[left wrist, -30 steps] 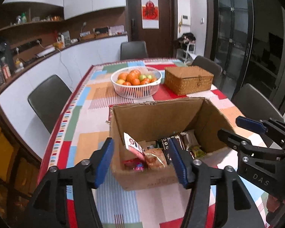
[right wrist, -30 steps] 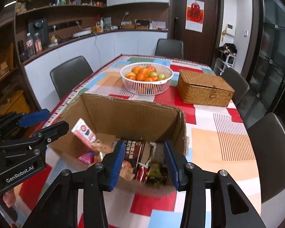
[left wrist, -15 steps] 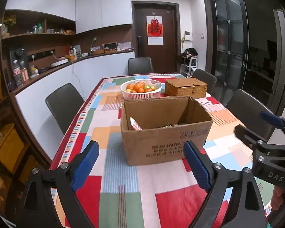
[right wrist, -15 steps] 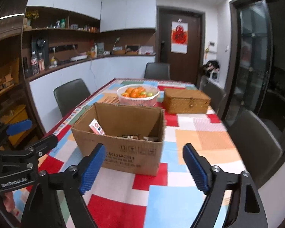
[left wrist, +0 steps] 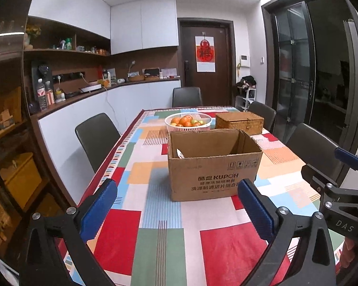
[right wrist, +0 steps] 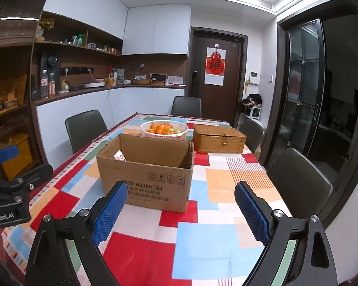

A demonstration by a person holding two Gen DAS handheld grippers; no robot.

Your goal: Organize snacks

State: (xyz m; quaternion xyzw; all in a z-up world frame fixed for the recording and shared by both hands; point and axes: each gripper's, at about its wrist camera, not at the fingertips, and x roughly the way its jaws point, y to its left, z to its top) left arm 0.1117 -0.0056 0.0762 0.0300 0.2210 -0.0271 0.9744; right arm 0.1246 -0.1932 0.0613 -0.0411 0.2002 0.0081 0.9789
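The left gripper (left wrist: pixel 177 205) and right gripper (right wrist: pixel 181 207) hover with jaws spread wide, empty. Ahead, the open cardboard box (left wrist: pixel 213 166) stands on the patchwork tablecloth (left wrist: pixel 160 233); a snack packet (right wrist: pixel 120 155) peeks inside. Beyond sit a fruit basket (left wrist: pixel 188 121) and wicker box (right wrist: pixel 219 139).

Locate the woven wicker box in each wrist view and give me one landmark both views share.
Left wrist view: the woven wicker box sits right of centre, behind the cardboard box and right of the fruit basket.
Right wrist view: the woven wicker box is just right of centre, behind and right of the cardboard box.
Shared landmark: the red poster on the dark door.
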